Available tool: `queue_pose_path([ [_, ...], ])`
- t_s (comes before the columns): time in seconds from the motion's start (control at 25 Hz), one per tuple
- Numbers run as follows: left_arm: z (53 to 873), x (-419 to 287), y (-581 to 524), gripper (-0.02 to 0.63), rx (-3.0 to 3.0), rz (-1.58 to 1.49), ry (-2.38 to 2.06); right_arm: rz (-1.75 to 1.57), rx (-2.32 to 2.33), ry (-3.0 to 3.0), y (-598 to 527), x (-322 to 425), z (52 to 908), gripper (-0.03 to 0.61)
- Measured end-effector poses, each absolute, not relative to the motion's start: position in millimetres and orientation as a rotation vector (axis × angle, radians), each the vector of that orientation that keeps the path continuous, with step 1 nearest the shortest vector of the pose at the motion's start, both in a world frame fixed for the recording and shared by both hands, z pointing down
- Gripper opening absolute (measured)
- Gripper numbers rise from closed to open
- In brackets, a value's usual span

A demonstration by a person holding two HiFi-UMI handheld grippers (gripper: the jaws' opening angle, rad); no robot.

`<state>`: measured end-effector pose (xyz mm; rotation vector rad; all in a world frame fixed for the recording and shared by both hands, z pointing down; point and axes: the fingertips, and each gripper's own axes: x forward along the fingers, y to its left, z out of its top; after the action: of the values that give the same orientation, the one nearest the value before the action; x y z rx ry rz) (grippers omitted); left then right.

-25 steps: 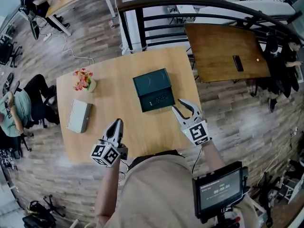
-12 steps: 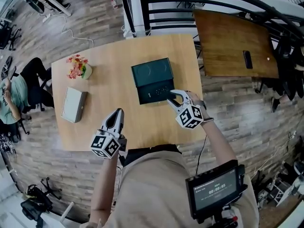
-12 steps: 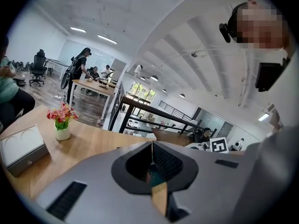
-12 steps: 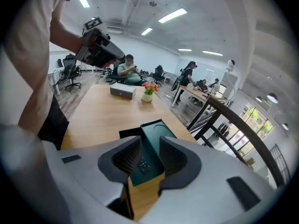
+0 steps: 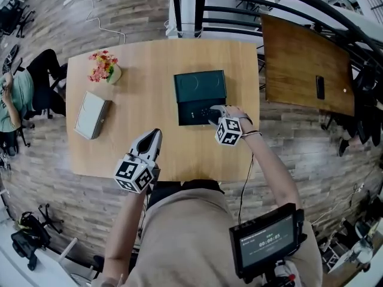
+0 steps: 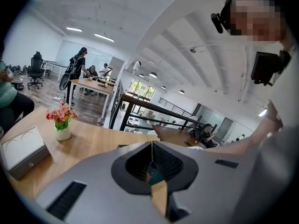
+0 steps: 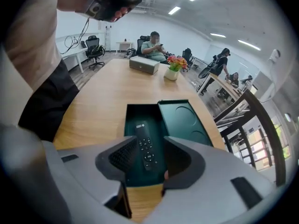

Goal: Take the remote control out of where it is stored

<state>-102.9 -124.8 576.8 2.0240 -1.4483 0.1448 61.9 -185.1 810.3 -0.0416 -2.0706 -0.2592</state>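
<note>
A black remote control (image 7: 143, 138) lies lengthwise in the tray of an open dark green box (image 5: 190, 118) on the wooden table (image 5: 149, 94). The box's lid (image 5: 200, 86) lies flat beyond the tray. My right gripper (image 7: 150, 149) hovers just over the remote's near end. Its jaws are opening and straddle the remote, with the pads clear of its sides. In the head view the right gripper (image 5: 213, 114) covers the tray's right end. My left gripper (image 5: 151, 141) stays low near the table's front edge, jaws shut with nothing held.
A small vase of flowers (image 5: 105, 68) and a grey box (image 5: 91, 115) stand on the table's left part. A darker brown table (image 5: 305, 70) and a black railing (image 5: 251, 17) lie beyond to the right. A seated person (image 5: 15, 100) is at far left.
My right gripper has moved from the table's right front edge up to the green box and now sits over the remote. The left gripper has stayed near the front edge.
</note>
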Motion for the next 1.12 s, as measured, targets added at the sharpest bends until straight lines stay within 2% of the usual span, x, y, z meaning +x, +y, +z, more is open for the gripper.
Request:
queue_pose_path([
  [0.36, 579, -119, -108, 0.006, 1.965, 0.144, -1.510, -0.275, -0.164, -1.944, -189, 63, 893, 0.158],
  [0.52, 581, -127, -103, 0.006, 1.936, 0.143, -1.534, -0.293, -0.201, -1.909, -190, 58, 909, 0.202],
  [0.72, 577, -129, -95, 0.006, 1.919, 0.140, -1.557, -0.342, -0.253, -1.870, -190, 55, 924, 0.202],
  [1.12, 572, -150, -69, 0.006, 1.884, 0.146, -1.605, -0.229, -0.224, -1.798, -193, 51, 942, 0.199],
])
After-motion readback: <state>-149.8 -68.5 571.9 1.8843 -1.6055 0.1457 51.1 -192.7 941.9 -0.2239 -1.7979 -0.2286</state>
